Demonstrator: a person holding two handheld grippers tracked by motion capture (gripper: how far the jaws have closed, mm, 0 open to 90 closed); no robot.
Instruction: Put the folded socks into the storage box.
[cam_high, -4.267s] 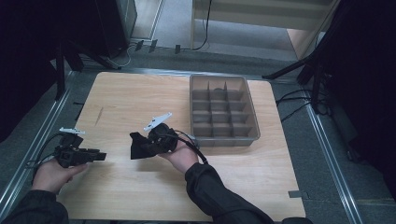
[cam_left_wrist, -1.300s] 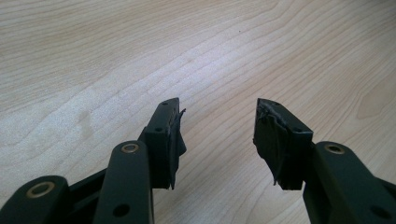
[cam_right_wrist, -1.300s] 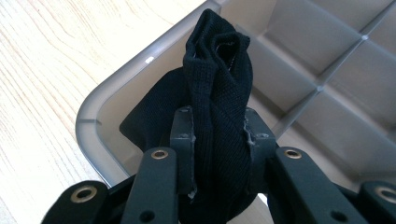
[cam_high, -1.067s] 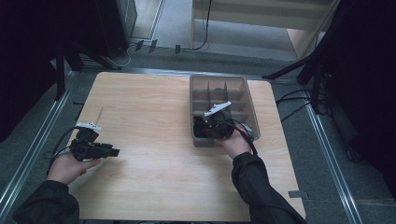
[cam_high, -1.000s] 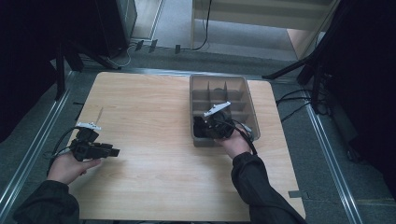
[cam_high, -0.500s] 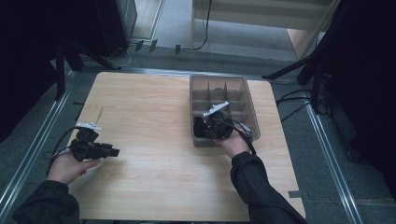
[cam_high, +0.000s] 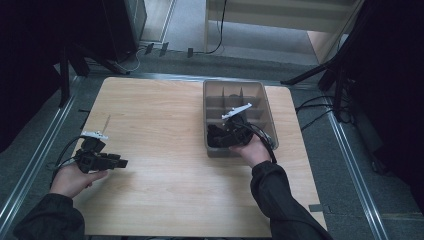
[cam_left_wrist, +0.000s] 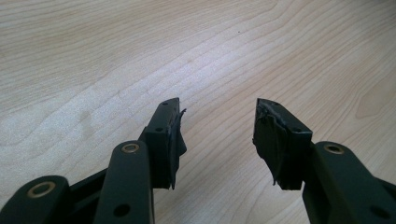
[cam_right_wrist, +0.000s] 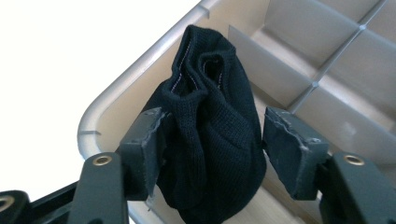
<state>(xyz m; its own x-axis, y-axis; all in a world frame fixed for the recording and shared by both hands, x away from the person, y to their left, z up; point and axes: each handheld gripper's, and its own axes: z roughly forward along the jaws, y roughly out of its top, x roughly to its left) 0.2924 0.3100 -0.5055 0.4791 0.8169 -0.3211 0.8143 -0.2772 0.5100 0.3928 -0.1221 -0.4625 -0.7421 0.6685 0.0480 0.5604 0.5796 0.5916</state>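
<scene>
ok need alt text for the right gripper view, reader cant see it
A bundled black knit sock stands in the corner compartment of a grey divided tray, between the right gripper's two black jaws, which have just been opening. The left pad looks to touch the fabric; the right stands just off it. More empty compartments lie beyond.

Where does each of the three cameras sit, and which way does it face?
High view: above the person's side, looking forward and down on the wooden table; both forearms and hand-held grippers enter from below.
Left gripper view: rides the left hand-held gripper, looking along its open black jaws at bare tabletop.
Right gripper view: rides the right hand-held gripper, facing a black sock in the grey divided tray; its jaws have just been opening beside it.
Shared: the high and right gripper views both show the tray.
</scene>
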